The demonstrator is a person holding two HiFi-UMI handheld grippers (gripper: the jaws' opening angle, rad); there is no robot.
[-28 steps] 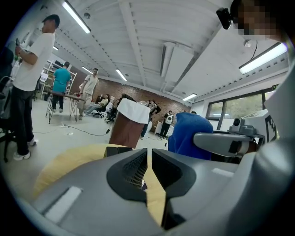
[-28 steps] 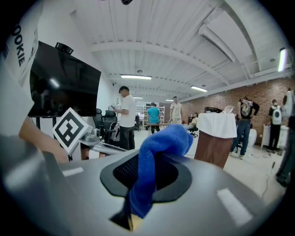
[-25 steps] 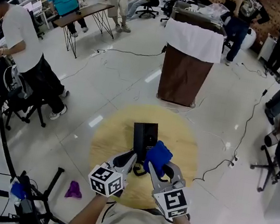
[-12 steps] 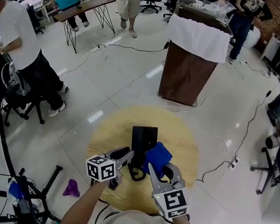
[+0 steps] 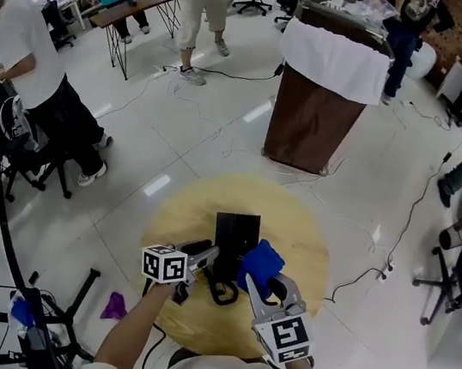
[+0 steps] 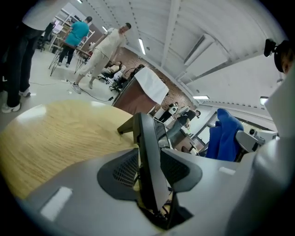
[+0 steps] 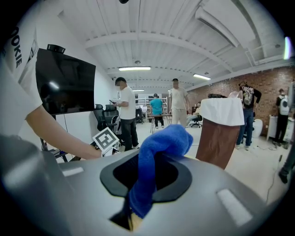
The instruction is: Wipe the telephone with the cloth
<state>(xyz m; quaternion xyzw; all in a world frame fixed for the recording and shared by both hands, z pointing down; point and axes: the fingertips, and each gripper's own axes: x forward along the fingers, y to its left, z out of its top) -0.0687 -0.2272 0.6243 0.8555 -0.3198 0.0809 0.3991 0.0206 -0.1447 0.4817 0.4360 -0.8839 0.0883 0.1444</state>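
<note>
While the left gripper [image 5: 201,254], jaws just swung apart, straddles the telephone [image 5: 237,231] on the round table [image 5: 298,225] without pinching it, the right gripper [image 5: 262,282] is clamped on the blue cloth [image 5: 262,261]; wipe now and the unheld telephone may skid or tip.

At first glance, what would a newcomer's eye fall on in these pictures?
The bright blue cloth clamped in the right gripper stands out, beside the black telephone at the middle of the round wooden table. Beyond the table stands a brown stand draped in white.
</note>
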